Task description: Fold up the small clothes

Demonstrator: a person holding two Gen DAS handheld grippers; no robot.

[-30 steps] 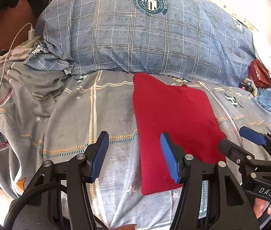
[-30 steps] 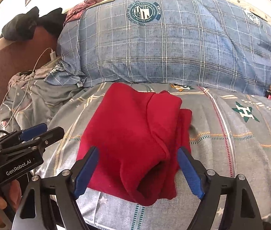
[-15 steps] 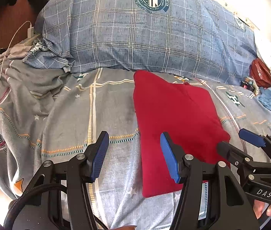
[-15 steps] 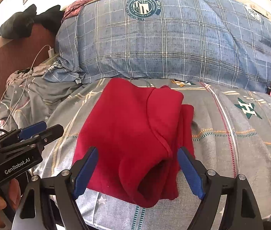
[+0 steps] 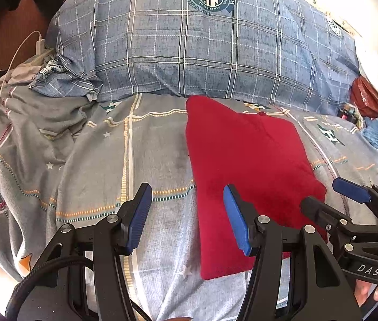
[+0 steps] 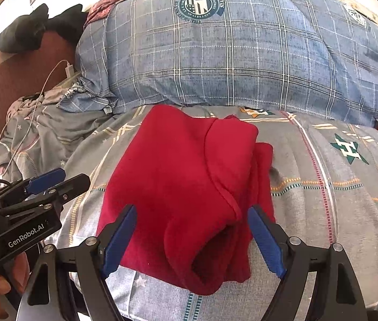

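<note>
A red garment (image 5: pixel 247 165), folded into a rough rectangle, lies on the grey patterned bedsheet (image 5: pixel 124 155). My left gripper (image 5: pixel 189 208) hovers open over the garment's near left edge, one blue pad above the sheet and one above the red cloth. In the right wrist view the folded garment (image 6: pixel 183 176) shows a rolled open end facing me and a layered right edge. My right gripper (image 6: pixel 191 214) stands wide open just above that near end, and its pads do not press the cloth. Each view shows the other gripper at its side: the right gripper (image 5: pixel 330 198) and the left gripper (image 6: pixel 55 182).
A big blue plaid pillow (image 5: pixel 202 53) fills the back of the bed. A white charging cable (image 5: pixel 4 80) runs over crumpled grey bedding at the left. Dark clothes (image 6: pixel 28 32) lie at the far left, and a red bag (image 5: pixel 365 99) and clutter at the right edge.
</note>
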